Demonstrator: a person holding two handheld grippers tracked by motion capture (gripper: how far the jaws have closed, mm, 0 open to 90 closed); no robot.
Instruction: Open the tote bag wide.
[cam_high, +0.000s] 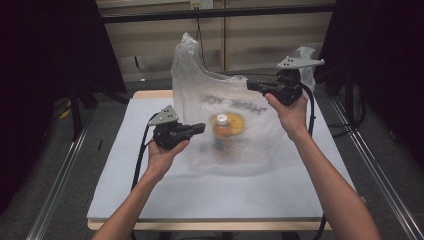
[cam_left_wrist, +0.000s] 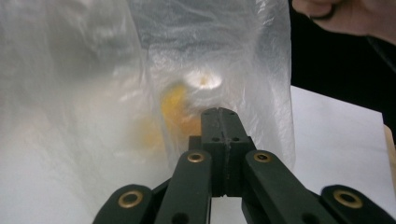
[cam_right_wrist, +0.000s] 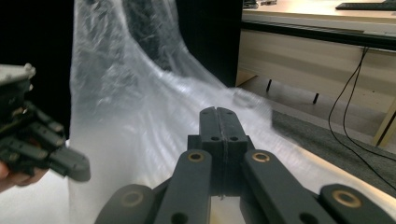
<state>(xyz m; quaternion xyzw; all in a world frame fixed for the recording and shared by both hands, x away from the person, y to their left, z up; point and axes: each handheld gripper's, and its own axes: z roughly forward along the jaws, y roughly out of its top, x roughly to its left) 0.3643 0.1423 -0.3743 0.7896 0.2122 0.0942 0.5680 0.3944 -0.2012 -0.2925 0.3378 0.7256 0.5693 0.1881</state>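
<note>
A translucent plastic bag (cam_high: 200, 85) printed "THANK YOU" stands on the white table (cam_high: 210, 195). Inside it lies a bottle (cam_high: 223, 131) with a white cap and orange contents, which glows through the film (cam_left_wrist: 175, 109) in the left gripper view. My left gripper (cam_high: 201, 128) is shut, its tips (cam_left_wrist: 218, 112) against the bag's left side; I cannot tell whether film is pinched. My right gripper (cam_high: 249, 85) is raised at the bag's upper rim, its jaws (cam_right_wrist: 218, 111) shut on the film (cam_right_wrist: 140, 107). The left gripper (cam_right_wrist: 77, 170) also shows in the right gripper view.
The table's wooden edge (cam_high: 150, 94) shows at the back left. Metal rails (cam_high: 55, 190) run along both sides on the grey floor. Dark stands (cam_high: 75, 110) flank the table. A black cable (cam_right_wrist: 345, 102) hangs from a bench behind.
</note>
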